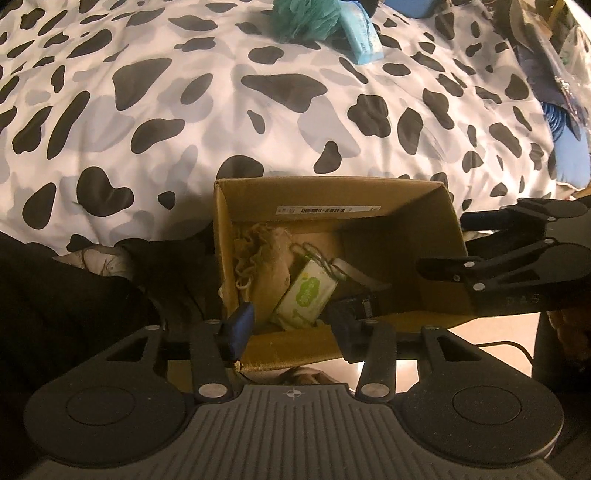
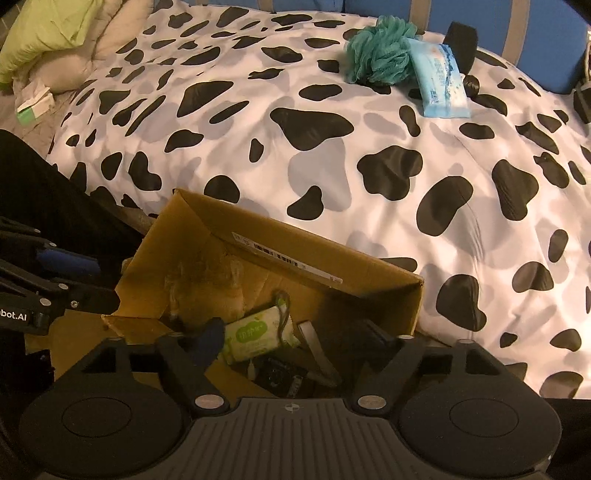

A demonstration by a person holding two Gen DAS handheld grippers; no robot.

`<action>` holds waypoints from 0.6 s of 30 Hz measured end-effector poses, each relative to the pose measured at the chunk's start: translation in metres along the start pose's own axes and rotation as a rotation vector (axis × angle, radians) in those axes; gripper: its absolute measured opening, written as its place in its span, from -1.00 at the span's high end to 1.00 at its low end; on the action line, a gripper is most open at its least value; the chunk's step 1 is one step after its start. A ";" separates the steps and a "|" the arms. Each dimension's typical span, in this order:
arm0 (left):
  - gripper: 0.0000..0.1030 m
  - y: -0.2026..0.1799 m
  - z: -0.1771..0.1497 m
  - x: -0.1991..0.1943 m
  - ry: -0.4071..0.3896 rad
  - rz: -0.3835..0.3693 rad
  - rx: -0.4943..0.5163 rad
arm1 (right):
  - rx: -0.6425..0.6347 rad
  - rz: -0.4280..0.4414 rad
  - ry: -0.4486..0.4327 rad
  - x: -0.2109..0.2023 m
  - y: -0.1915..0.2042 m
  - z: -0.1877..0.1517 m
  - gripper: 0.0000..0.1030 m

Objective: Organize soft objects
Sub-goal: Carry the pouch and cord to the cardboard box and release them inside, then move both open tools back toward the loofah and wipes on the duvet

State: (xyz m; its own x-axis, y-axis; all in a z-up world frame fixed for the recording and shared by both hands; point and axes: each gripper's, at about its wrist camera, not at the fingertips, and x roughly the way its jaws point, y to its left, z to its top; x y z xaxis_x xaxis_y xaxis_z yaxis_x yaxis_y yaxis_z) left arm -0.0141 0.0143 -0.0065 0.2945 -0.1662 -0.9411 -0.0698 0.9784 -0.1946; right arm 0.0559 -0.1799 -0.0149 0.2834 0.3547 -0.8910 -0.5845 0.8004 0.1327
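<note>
A bed is covered by a cow-print duvet [image 2: 332, 155], which serves as the sorting surface. Against its near edge a cardboard box [image 2: 402, 295] is set, open at the top, evidently so that soft things can be dropped in from above without a long reach. Inside it a beige mesh pouf [image 1: 264, 258] is lodged against the left wall, a green wipes packet [image 1: 306, 295] is leaned beside it, and darker items that cannot be identified are lain toward the right.

Far across the duvet a teal bath pouf [image 2: 380, 51] is left touching a blue wipes packet [image 2: 441, 79]; these are judged to be what remains to be collected. A green pillow [image 2: 48, 33] is seen at the far left corner, well apart.

The left gripper [image 1: 291, 328] is held over the box's near rim, jaws spread and empty. The right gripper [image 2: 291, 338] is likewise held above the box, jaws apart, nothing between them.

The reach to the teal pouf is unobstructed, though each tool is positioned close beside the other, so a collision is considered possible.
</note>
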 end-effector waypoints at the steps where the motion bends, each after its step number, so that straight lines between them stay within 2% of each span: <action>1: 0.12 0.000 0.000 0.000 0.002 0.002 0.000 | 0.001 -0.002 0.003 0.000 0.000 0.001 -0.73; 8: 0.10 0.000 0.000 0.002 0.010 0.011 -0.001 | -0.008 -0.019 0.010 0.002 0.002 0.002 -0.99; 18: 0.06 0.000 0.001 0.003 0.012 0.015 0.002 | -0.008 -0.034 0.029 0.005 0.001 0.002 -1.00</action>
State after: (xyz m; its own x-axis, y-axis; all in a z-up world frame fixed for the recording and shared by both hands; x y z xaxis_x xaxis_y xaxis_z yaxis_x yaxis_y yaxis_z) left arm -0.0120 0.0144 -0.0095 0.2817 -0.1528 -0.9473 -0.0719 0.9811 -0.1796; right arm 0.0580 -0.1770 -0.0184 0.2816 0.3132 -0.9070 -0.5810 0.8079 0.0986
